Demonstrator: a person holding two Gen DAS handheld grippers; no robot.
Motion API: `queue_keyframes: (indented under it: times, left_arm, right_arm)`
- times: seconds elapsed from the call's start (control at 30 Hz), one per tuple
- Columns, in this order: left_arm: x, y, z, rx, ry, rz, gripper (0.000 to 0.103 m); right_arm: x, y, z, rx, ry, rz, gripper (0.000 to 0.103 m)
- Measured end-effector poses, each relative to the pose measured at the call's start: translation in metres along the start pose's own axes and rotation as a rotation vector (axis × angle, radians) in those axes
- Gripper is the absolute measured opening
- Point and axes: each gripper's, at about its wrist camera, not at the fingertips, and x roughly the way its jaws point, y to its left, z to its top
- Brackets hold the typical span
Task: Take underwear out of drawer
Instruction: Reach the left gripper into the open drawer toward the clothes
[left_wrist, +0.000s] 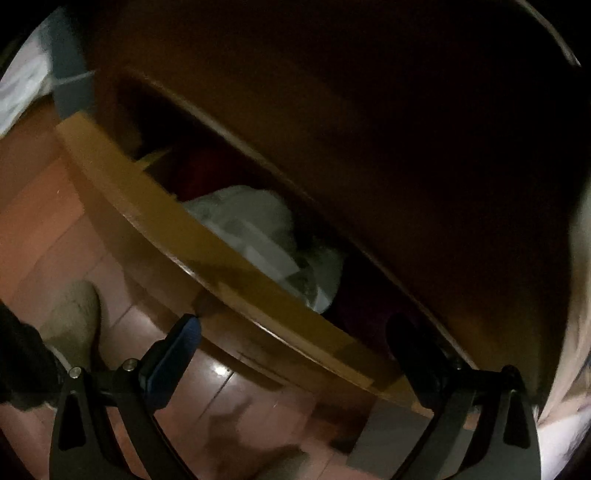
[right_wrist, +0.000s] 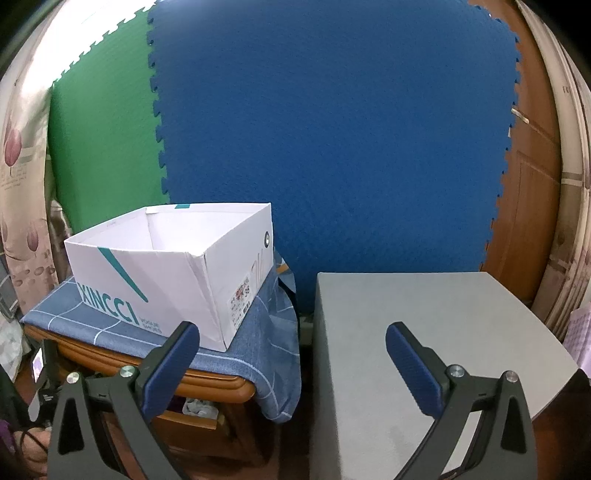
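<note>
In the left wrist view a wooden drawer (left_wrist: 207, 243) stands pulled out under a dark cabinet top. Pale white-grey underwear (left_wrist: 258, 229) lies bunched inside it, with darker reddish cloth (left_wrist: 199, 170) behind. My left gripper (left_wrist: 295, 332) is open and straddles the drawer's front edge, one fingertip (left_wrist: 188, 328) outside the front, the other over the drawer's interior. Nothing is between its fingers. In the right wrist view my right gripper (right_wrist: 293, 336) is open and holds nothing, hovering near the same drawer (right_wrist: 199, 410), seen slightly open low down with cloth inside.
A white shoe box (right_wrist: 166, 269) with no lid rests on a blue checked cloth (right_wrist: 258, 343) over the wooden cabinet. A grey table (right_wrist: 424, 332) stands at right. Blue and green foam mats (right_wrist: 332, 129) cover the wall. A slippered foot (left_wrist: 74, 317) stands on reddish floor tiles.
</note>
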Motion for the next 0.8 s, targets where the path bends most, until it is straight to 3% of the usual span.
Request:
queue_keyframes:
  times: [0.27,0.33,0.4,0.8]
  left_arm:
    - [0.007,0.012,-0.008,-0.135,-0.049,0.029,0.103]
    - [0.010,0.024,-0.010,-0.255,0.005,-0.012,0.103]
    - [0.021,0.029,-0.009,-0.311,0.067,-0.027,0.103]
    - [0.006,0.037,-0.018,-0.271,0.147,0.104,0.103]
  right_arm:
    - [0.000,-0.001,-0.001,0.002,0.007,0.004,0.103]
    - [0.000,-0.002,-0.001,0.007,0.010,0.007,0.103]
    - [0.000,-0.003,-0.001,0.008,0.009,0.007,0.103]
    - [0.001,-0.007,-0.002,0.027,0.007,0.015,0.103]
